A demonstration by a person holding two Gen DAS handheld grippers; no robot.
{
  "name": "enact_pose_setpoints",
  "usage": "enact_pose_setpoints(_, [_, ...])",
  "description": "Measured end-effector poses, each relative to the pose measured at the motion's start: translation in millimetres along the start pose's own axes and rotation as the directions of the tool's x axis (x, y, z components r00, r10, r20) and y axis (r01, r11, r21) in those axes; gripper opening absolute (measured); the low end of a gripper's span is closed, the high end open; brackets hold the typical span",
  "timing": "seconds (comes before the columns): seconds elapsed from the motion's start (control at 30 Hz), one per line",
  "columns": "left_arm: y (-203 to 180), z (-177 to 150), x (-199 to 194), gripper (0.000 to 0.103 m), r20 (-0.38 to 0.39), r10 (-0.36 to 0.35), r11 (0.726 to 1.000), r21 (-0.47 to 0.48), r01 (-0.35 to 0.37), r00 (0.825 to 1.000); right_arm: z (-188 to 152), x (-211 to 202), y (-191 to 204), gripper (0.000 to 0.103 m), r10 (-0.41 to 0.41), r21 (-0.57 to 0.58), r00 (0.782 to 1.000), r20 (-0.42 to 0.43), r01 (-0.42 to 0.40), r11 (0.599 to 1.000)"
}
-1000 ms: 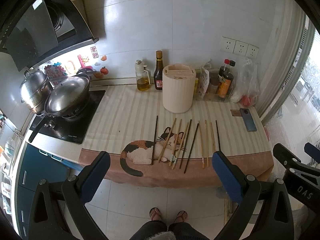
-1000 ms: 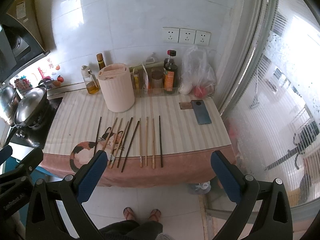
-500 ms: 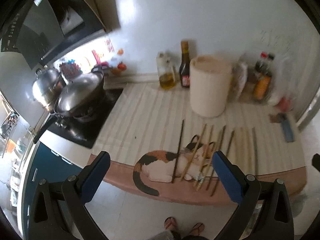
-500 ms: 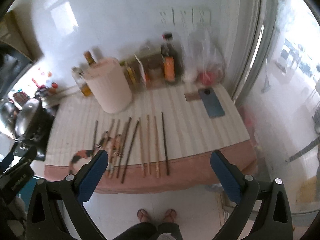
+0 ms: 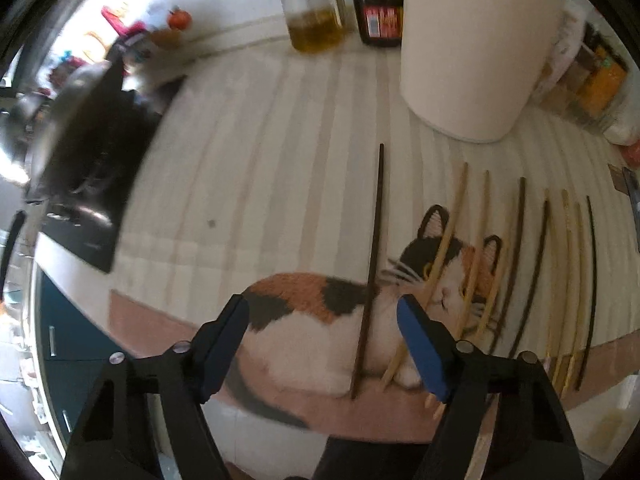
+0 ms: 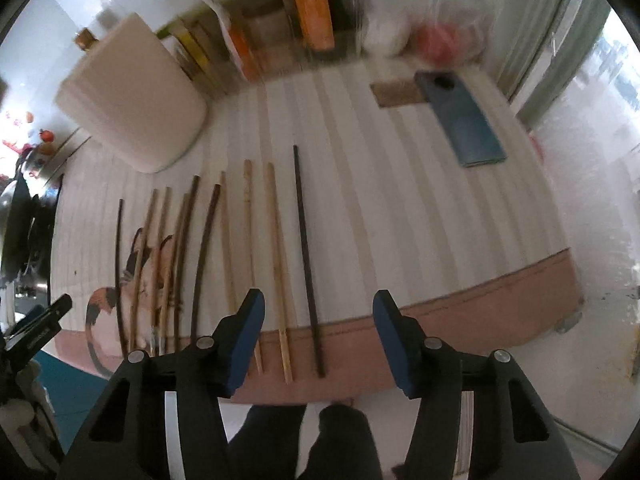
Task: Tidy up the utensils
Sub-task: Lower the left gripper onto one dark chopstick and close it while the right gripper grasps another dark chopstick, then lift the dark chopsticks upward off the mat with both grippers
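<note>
- Right, a kitchen counter (image 5: pixel 256 152) under a striped cloth with a calico cat print (image 5: pixel 320 312) at its front edge, white tiled wall behind.
- Chopsticks (image 6: pixel 248 240) lie in a loose row running front to back, near ends reaching the cloth's pink front border; dark ones and pale wooden ones mixed.
- Behind them stands a cream holder (image 5: pixel 476 48), with an oil jug (image 5: pixel 312 12) and a dark bottle (image 5: pixel 378 4) along the back edge.
- Stove (image 5: pixel 92 168) off the left end; a phone (image 6: pixel 460 116) toward the right end.
- Compared with a second ago, both views sit far lower and closer: the counter fills the picture and the wall sockets have slipped out of sight.
- Left gripper (image 5: pixel 322 342) hangs over the front edge; its jaws have just been closing, about half apart, gripping nothing, the leftmost dark chopstick (image 5: pixel 372 272) lined up between them.
- Right gripper (image 6: pixel 318 332) likewise has just been closing, roughly half open, holding nothing, straddling the rightmost dark chopstick (image 6: pixel 306 256).
</note>
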State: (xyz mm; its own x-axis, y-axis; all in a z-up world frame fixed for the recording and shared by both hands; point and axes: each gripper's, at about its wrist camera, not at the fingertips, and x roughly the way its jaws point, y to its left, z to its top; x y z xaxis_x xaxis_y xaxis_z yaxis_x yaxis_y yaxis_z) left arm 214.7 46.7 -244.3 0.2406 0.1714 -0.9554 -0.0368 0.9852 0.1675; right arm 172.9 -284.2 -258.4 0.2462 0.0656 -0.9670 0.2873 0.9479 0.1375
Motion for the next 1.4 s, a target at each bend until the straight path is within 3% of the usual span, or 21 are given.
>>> enact_pose_setpoints(0.13, [-6.7, 19.0, 27.3, 0.074, -0.039, -0.036, 0.998, 0.047, 0.037, 0.999, 19.7, 34.1, 2.5, 0.057, -0.015, 0.036, 0.997, -0.075, 0.017, 0.999])
enact_pose_setpoints(0.27, [-21.8, 31.9, 50.5, 0.057, -0.077, -0.057, 0.991, 0.12, 0.066, 0.995, 38.0, 68.2, 8.8, 0.057, -0.069, 0.026, 0.989, -0.13, 0.073, 0.997])
enact_pose_setpoints(0.33, [-28.3, 35.4, 59.6, 0.056, -0.099, -0.08, 0.985, 0.142, 0.094, 0.992, 45.0, 81.5, 10.7, 0.055, -0.096, 0.022, 0.984, -0.15, 0.101, 0.995])
enact_pose_setpoints(0.43, [-36.3, 36.6, 69.1, 0.052, -0.124, -0.092, 0.979, 0.172, 0.113, 0.988, 50.2, 93.5, 14.4, 0.049, -0.095, 0.02, 0.98, -0.175, 0.1, 0.995])
enact_pose_setpoints(0.57, [-39.9, 33.5, 74.0, 0.045, -0.139, -0.082, 0.977, 0.184, 0.107, 0.987, 52.1, 105.3, 20.7, 0.033, -0.121, -0.006, 0.972, -0.204, 0.123, 0.992])
enact_pose_setpoints(0.63, [-38.9, 33.6, 73.0, 0.036, -0.129, -0.081, 0.979, 0.178, 0.104, 0.988, 52.2, 109.8, 21.2, 0.023, -0.123, -0.011, 0.968, -0.218, 0.124, 0.992])
enact_pose_setpoints(0.7, [-36.3, 34.7, 73.8, 0.017, -0.137, -0.086, 0.981, 0.164, 0.108, 0.987, 53.1, 116.5, 20.9, 0.019, -0.125, -0.015, 0.964, -0.234, 0.125, 0.992])
enact_pose_setpoints(0.8, [-30.0, 39.8, 78.1, 0.006, -0.142, -0.073, 0.987, 0.129, 0.091, 0.987, 48.9, 119.6, 23.5, 0.013, -0.153, -0.056, 0.962, -0.228, 0.144, 0.988])
enact_pose_setpoints(0.9, [-18.8, 46.6, 83.4, 0.004, -0.157, -0.077, 0.994, 0.064, 0.088, 0.985, 49.2, 116.8, 22.7, 0.006, -0.147, -0.056, 0.961, -0.235, 0.137, 0.989])
enact_pose_setpoints(1.03, [0.3, 52.8, 88.3, 0.004, -0.18, -0.109, 0.994, -0.022, 0.107, 0.978, 65.8, 120.6, 4.7, 0.006, -0.091, 0.002, 0.962, -0.257, 0.094, 0.996])
enact_pose_setpoints(1.23, [20.4, 52.0, 90.4, 0.005, -0.197, -0.12, 0.993, -0.01, 0.12, 0.973, 77.3, 120.5, -10.9, 0.006, -0.074, -0.001, 0.958, -0.277, 0.077, 0.997])
enact_pose_setpoints(1.4, [13.1, 34.8, 86.3, 0.008, -0.229, -0.171, 0.985, -0.025, 0.17, 0.958, 88.4, 116.9, -17.5, 0.007, -0.085, -0.031, 0.949, -0.304, 0.079, 0.996])
